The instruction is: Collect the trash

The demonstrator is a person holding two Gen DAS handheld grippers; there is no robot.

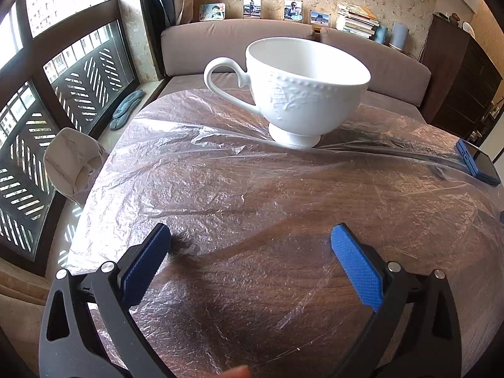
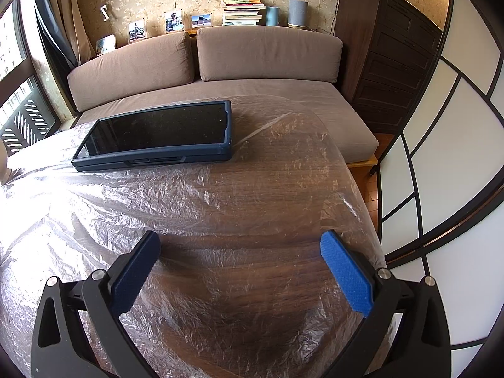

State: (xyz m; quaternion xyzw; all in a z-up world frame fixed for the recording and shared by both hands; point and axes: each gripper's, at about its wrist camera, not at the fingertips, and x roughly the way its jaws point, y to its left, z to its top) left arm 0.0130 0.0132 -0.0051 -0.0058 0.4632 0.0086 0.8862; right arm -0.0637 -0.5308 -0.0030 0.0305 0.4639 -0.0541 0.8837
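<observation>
A crinkled clear plastic sheet [image 1: 220, 182] covers the dark wooden table, and the same plastic sheet [image 2: 94, 208] spreads across the right wrist view. My left gripper [image 1: 250, 236] hovers over it, open wide, with only the sheet below its blue pads. A small dark fuzzy clump [image 1: 182, 245] lies on the sheet beside the left finger. My right gripper [image 2: 239, 242] is also open wide above the sheet, nothing between its fingers.
A white footed teacup [image 1: 296, 91] stands on the sheet ahead of the left gripper. A tablet in a blue case [image 2: 157, 135] lies at the table's far side, its edge visible as the tablet [image 1: 478, 163] on the right. A brown sofa [image 2: 252, 53] lies beyond; a window stands left.
</observation>
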